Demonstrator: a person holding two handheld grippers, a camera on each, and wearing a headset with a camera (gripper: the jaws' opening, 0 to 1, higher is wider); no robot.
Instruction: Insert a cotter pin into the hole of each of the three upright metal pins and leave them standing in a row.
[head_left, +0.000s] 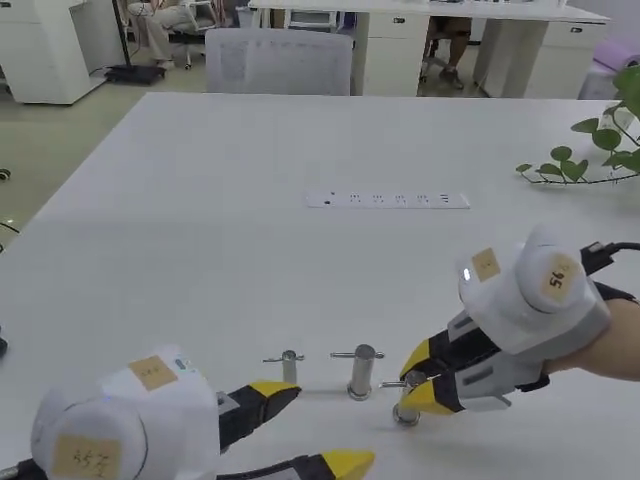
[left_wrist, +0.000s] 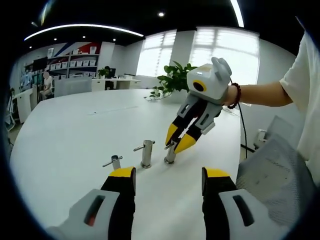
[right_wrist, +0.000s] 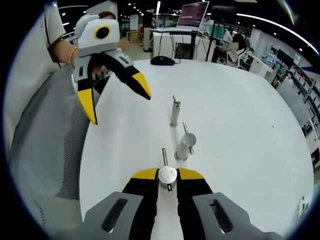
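The right tongs (head_left: 412, 380) are closing snugly on the third metal pin (right_wrist: 167, 175), gripping its head from both sides. They are probably steadying it so it stays upright and in line while its cotter pin (right_wrist: 163, 154) is sticking out sideways through the hole. The left tongs (head_left: 320, 428) are gaping wide and carrying nothing. They are hovering over the table's near edge, just short of the row, seemingly standing by rather than working.

The middle metal pin (head_left: 362, 372) and the first metal pin (head_left: 289, 366) are standing upright and untouched, each with a thin crosspiece showing through its top. All three are forming a row parallel to the near edge of the table (head_left: 250, 250), well apart from its far edge, so the task is looking nearly complete.
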